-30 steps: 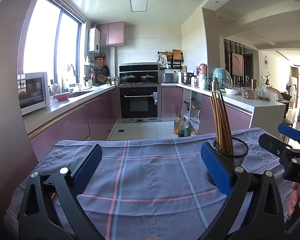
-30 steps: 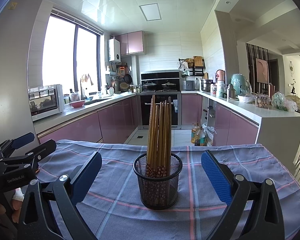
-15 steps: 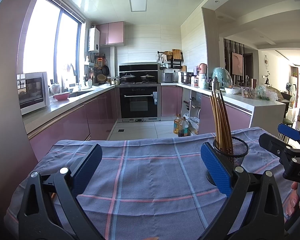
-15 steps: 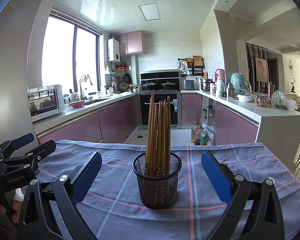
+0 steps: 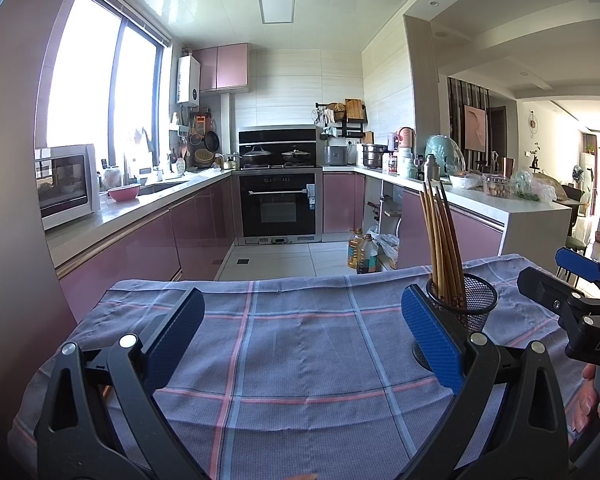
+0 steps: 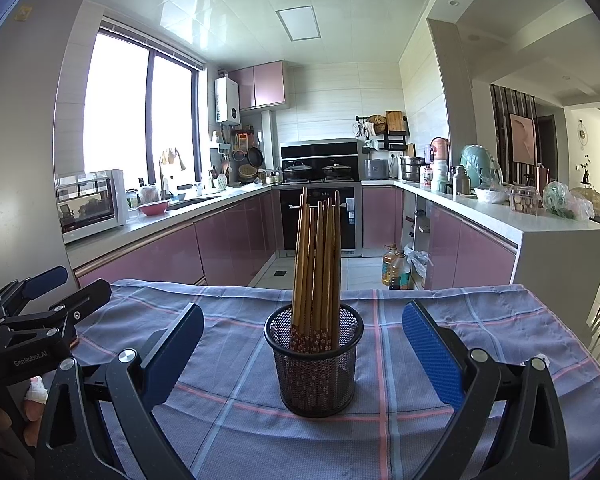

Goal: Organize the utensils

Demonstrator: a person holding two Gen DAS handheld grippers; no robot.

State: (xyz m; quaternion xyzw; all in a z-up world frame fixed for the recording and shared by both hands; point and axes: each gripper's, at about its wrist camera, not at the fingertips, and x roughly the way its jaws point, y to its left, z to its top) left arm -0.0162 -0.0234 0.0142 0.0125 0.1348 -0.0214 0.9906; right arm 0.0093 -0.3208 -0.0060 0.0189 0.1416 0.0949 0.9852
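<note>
A black mesh holder (image 6: 314, 364) stands upright on the checked cloth, with several wooden chopsticks (image 6: 316, 264) standing in it. My right gripper (image 6: 303, 350) is open and empty, its jaws wide on either side of the holder without touching it. My left gripper (image 5: 303, 338) is open and empty over bare cloth, left of the holder (image 5: 466, 308), whose chopsticks (image 5: 440, 240) lean a little left. Each gripper shows at the edge of the other's view: the right one (image 5: 572, 292), the left one (image 6: 40, 300).
The blue and pink checked cloth (image 5: 292, 352) covers the table. Its far edge (image 6: 420, 292) drops off to the kitchen floor. Pink cabinets and counters lie beyond, with oil bottles (image 5: 362, 254) on the floor.
</note>
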